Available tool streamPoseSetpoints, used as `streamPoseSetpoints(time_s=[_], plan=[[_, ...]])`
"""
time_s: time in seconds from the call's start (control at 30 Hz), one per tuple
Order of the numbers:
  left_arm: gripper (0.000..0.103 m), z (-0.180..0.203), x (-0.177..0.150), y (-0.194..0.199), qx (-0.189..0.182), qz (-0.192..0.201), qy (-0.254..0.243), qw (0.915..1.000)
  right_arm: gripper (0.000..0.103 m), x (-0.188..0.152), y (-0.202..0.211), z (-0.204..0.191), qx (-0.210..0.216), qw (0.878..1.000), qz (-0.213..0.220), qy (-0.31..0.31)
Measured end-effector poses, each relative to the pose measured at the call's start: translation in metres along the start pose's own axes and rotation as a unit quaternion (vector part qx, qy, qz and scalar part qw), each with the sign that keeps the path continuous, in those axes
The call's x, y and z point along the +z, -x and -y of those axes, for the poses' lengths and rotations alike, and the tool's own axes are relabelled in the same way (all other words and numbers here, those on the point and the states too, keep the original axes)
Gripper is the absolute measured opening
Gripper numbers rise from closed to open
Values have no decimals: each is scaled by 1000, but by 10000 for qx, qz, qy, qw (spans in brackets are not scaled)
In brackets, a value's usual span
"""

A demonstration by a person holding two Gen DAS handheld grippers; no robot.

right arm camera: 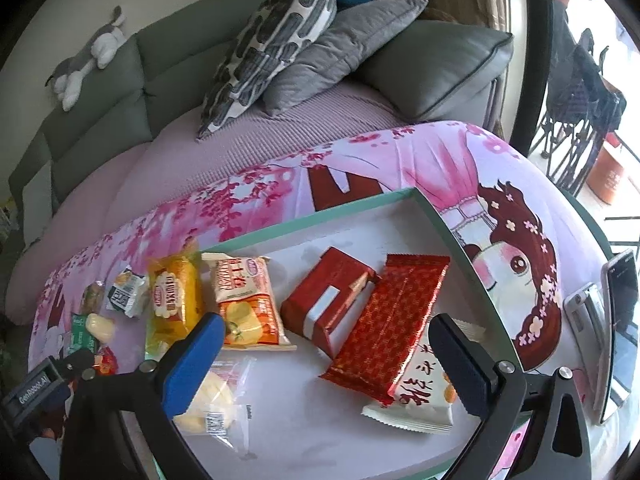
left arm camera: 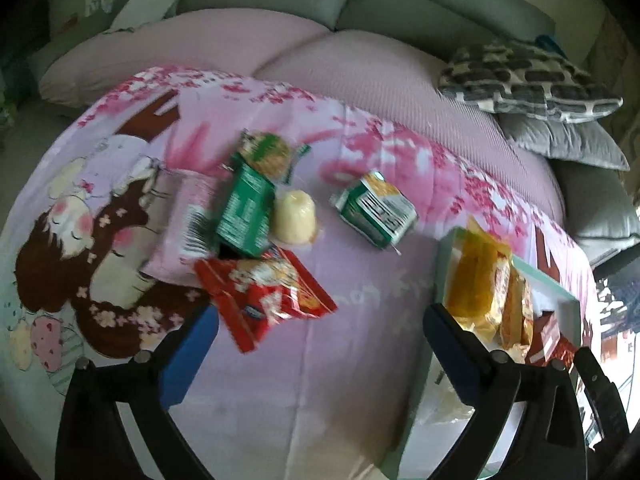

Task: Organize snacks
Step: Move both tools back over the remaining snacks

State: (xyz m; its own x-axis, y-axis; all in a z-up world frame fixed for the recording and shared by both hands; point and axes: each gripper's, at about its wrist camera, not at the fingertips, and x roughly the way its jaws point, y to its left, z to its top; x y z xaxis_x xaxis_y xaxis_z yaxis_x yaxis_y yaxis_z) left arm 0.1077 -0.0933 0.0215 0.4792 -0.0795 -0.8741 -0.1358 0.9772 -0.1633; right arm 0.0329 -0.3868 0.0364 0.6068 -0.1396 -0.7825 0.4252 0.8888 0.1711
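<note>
The left tool (left arm camera: pixel 320 344) points steeply downward with its jaws spread wide and nothing between the blue pads; its left finger (left arm camera: pixel 188 356) and right finger (left arm camera: pixel 456 356) stand far apart on black angled arms. The right tool (right arm camera: pixel 324 360) also tilts down, jaws equally wide, its pads gripping nothing. From the right wrist view, the black body of the left tool shows low at the left edge, beside the right tool's left finger (right arm camera: pixel 196 364). No hand or sleeve is visible.
</note>
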Motion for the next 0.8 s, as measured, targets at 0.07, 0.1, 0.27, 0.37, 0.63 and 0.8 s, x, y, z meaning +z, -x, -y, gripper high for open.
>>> streamPoseSetpoints(time_s=[0.07,0.1,0.27,0.37,0.63,0.8], plan=[[102,-7,2,4,46,112,55,9999,103,-1,2,-4,128,9999,44,-20],[102,-11,4,5,54,137,86,9999,103,-1,3,-5,231,9997,76,-56],[103,-29,8,10,117,287,242,9992,103,-2,6,-18,453,9988,183,-12],[103,-40,10,11,250,372,196,9988,103,-4,8,-31,576,9981,201,102],[103,-68,19,21,504,667,110,9964,103,-13,9,-80,915,9941,136,562],[103,-83,23,29,616,831,-10,9946,103,-22,11,-112,1116,9896,116,899]])
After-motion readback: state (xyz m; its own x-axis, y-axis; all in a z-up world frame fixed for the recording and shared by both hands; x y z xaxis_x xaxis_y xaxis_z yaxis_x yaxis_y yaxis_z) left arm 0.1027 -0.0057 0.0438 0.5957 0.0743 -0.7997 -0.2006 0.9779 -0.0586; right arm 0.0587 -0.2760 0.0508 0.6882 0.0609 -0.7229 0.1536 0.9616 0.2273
